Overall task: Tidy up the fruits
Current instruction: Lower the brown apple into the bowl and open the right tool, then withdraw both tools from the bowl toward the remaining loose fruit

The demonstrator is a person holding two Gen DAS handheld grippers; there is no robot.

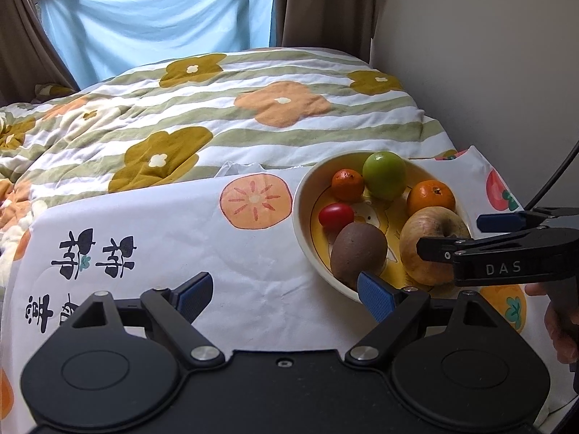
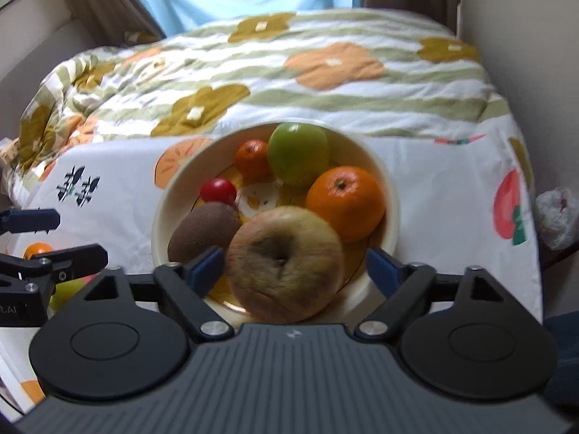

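Observation:
A cream bowl [image 1: 302,195] [image 2: 163,209] on the printed cloth holds a pale apple [image 1: 432,244] [image 2: 286,264], a brown kiwi [image 1: 358,251] [image 2: 202,231], a green fruit [image 1: 384,175] [image 2: 298,153], a large orange [image 1: 430,197] [image 2: 345,202], a small orange [image 1: 347,184] [image 2: 252,159] and a red tomato [image 1: 336,216] [image 2: 218,190]. My right gripper [image 2: 295,269] is open, its jaws either side of the apple, not touching it; it also shows in the left wrist view [image 1: 448,235]. My left gripper [image 1: 286,294] is open and empty left of the bowl, its right pad [image 1: 374,294] by the bowl's near rim.
The cloth [image 1: 181,224] covers a table against a bed with a flowered quilt [image 1: 217,108]. A wall [image 1: 488,54] stands at the right. Beside the left gripper [image 2: 47,235], an orange [image 2: 36,249] and a green fruit [image 2: 67,291] lie on the cloth. A plastic bag [image 2: 557,217] sits at the right edge.

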